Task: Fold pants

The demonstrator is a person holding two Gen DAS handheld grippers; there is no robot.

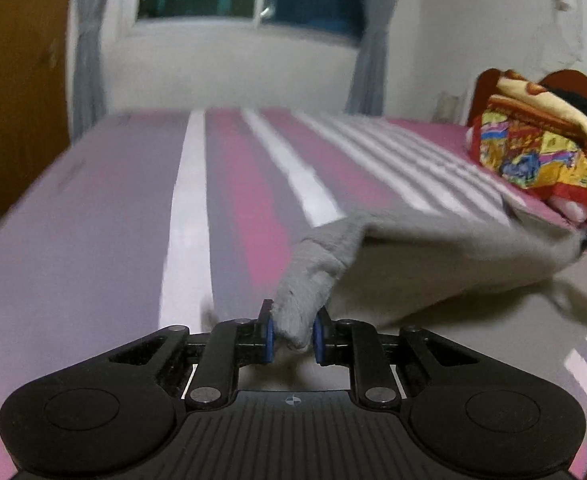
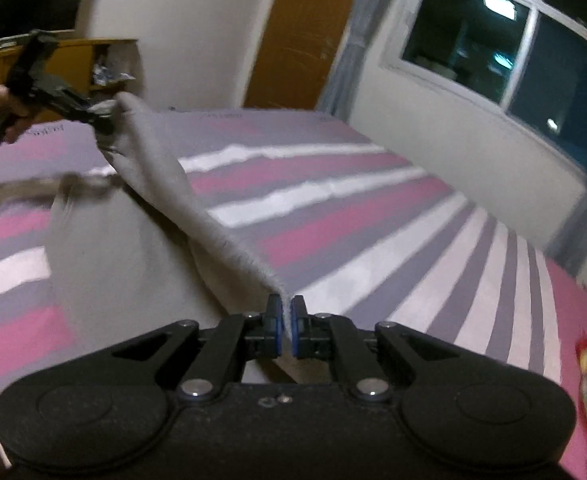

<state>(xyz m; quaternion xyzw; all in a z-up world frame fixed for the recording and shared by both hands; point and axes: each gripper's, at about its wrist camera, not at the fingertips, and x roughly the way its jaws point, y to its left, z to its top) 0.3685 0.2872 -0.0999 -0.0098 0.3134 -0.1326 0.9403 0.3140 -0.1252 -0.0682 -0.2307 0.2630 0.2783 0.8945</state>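
The grey pants (image 1: pixel 433 252) hang stretched between my two grippers above the striped bed. My left gripper (image 1: pixel 293 330) is shut on a bunched end of the pants. My right gripper (image 2: pixel 286 330) is shut on a thin edge of the pants (image 2: pixel 165 176), which rise as a taut band toward the left gripper (image 2: pixel 97 118) at the upper left of the right wrist view. The rest of the fabric sags onto the bed below the band.
The bed (image 1: pixel 113 220) has a pink, grey and white striped sheet (image 2: pixel 373 220). A colourful folded blanket (image 1: pixel 541 148) lies at the headboard end. A window (image 2: pixel 513 52), curtains, a wooden door (image 2: pixel 301 32) and white walls surround the bed.
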